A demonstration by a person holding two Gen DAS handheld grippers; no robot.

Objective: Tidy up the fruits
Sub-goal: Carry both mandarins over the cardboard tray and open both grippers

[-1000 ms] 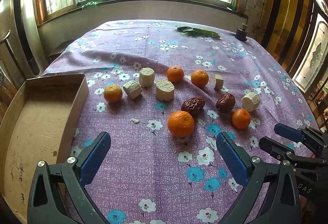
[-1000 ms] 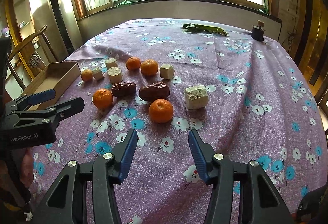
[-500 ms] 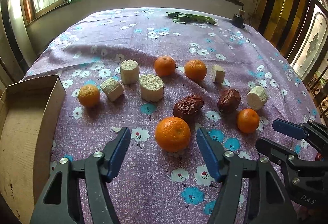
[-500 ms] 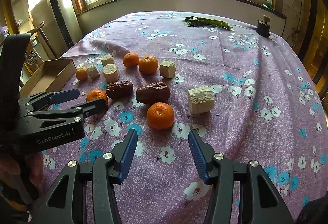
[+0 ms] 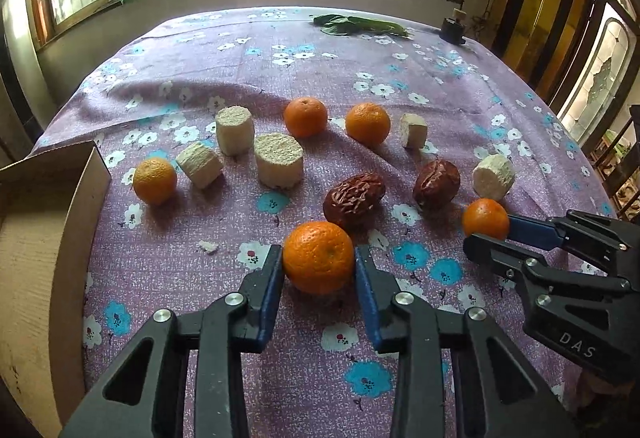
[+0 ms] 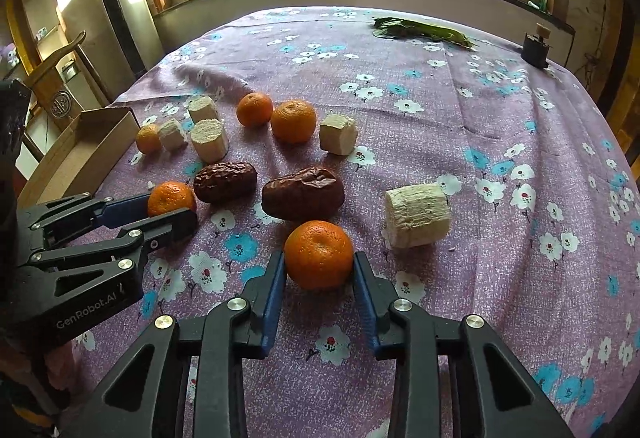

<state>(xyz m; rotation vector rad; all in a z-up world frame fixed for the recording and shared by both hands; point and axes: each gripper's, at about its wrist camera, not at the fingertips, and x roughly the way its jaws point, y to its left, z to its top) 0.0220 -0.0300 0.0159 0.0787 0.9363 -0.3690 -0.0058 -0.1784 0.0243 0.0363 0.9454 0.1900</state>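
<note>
- Fruits lie scattered on the flowered cloth: tangerines, two dates and pale cut chunks, with an open box at the far left edge of the table.
- Beside the box sits a small tangerine, then three chunks in a cluster.
- The left gripper has its jaws narrowed around the front tangerine; both blue pads touch or nearly touch its sides, and it sits on the cloth.
- Just behind that tangerine lies a date, and a second date sits further right.
- Two more tangerines and a small chunk sit in the back row.
- The right gripper likewise brackets a tangerine on the cloth, pads against or just off its sides; whether either grip is fully tight, I cannot tell.
- A large chunk lies just right of it.
</note>
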